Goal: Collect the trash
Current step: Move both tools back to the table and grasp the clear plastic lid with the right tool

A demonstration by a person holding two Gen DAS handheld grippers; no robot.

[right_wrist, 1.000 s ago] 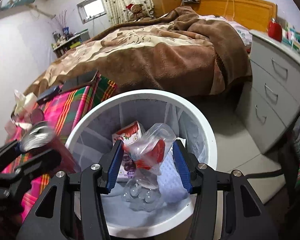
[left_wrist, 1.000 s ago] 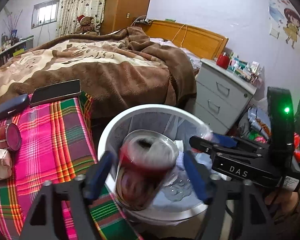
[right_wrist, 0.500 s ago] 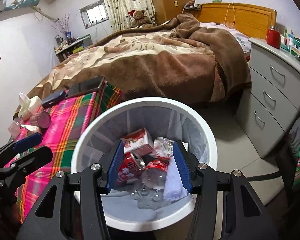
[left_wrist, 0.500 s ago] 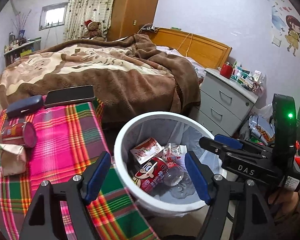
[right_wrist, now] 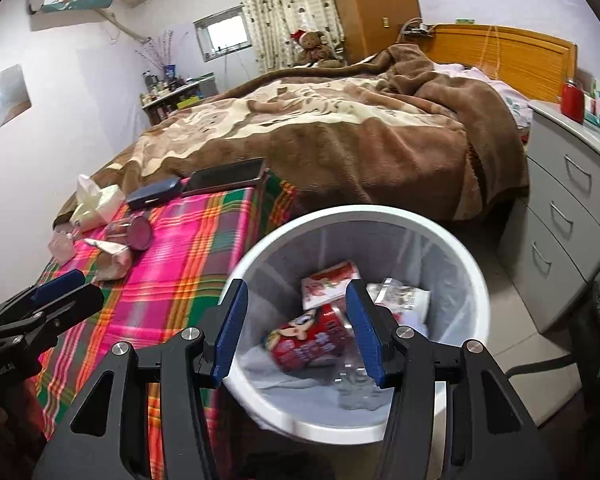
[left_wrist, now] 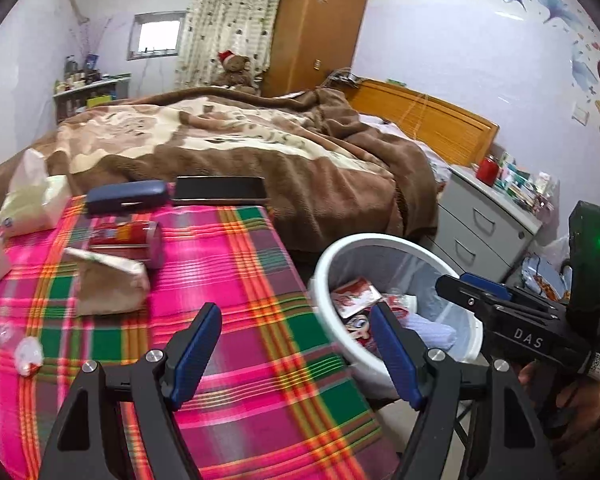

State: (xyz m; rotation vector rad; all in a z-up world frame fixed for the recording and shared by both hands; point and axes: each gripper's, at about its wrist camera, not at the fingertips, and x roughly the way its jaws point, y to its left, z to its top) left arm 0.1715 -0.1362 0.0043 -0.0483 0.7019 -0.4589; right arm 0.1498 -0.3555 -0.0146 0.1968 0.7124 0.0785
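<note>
My left gripper [left_wrist: 296, 344] is open and empty, hanging over the pink plaid tablecloth [left_wrist: 236, 264]. Ahead of it on the cloth lie a red can [left_wrist: 128, 238] on its side, a crumpled brown paper bag [left_wrist: 108, 284] and a small clear wrapper [left_wrist: 28, 356]. My right gripper [right_wrist: 298, 320] is open and empty above the white bin [right_wrist: 472, 272]. Inside the bin are a red cartoon can [right_wrist: 304, 340], a red-and-white carton [right_wrist: 328, 284] and clear plastic. The bin [left_wrist: 324, 264] also shows right of the table in the left wrist view.
A tissue pack [left_wrist: 32, 204], a dark glasses case [left_wrist: 126, 196] and a black tablet [left_wrist: 220, 190] lie at the table's far edge. Behind is a bed with a brown blanket [left_wrist: 300, 152]. A grey drawer unit [right_wrist: 560, 208] stands right of the bin.
A red can between my left jaws and a clear wrapper between my right jaws have dropped into the bin. My left gripper has swung left over the table; the right has risen slightly.
</note>
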